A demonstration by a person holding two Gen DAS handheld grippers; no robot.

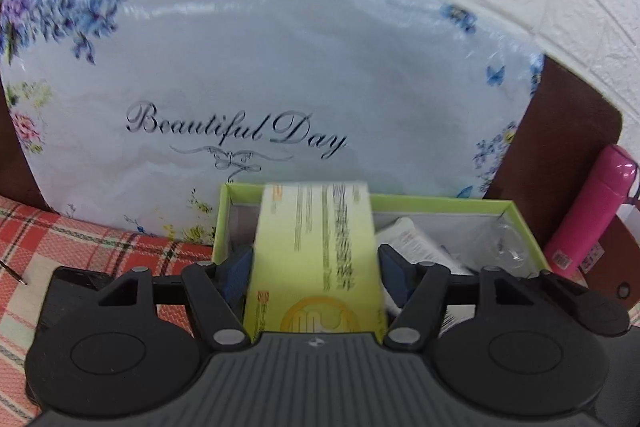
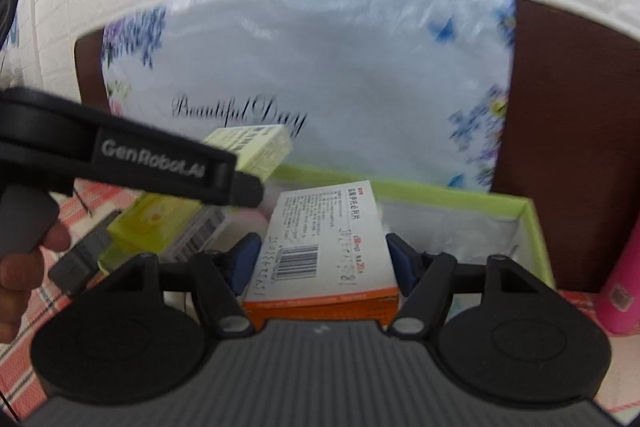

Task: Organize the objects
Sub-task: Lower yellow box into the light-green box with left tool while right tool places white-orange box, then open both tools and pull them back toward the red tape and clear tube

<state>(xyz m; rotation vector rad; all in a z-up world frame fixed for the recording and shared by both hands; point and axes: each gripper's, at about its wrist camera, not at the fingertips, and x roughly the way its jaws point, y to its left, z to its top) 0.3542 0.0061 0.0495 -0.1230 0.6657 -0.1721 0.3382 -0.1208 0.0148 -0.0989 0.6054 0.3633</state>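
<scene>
Left hand-held gripper grasps yellow-green carton by its long sides, over green tray. Right hand-held gripper clamps white-orange carton likewise. Both prob. light, crushable cardboard; grip gently.

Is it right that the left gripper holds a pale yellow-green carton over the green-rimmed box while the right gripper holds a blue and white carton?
Not quite. The right gripper holds a white carton with an orange edge, not blue and white, as the right wrist view shows. The left gripper does hold the pale yellow-green carton over the green-rimmed box.
</scene>
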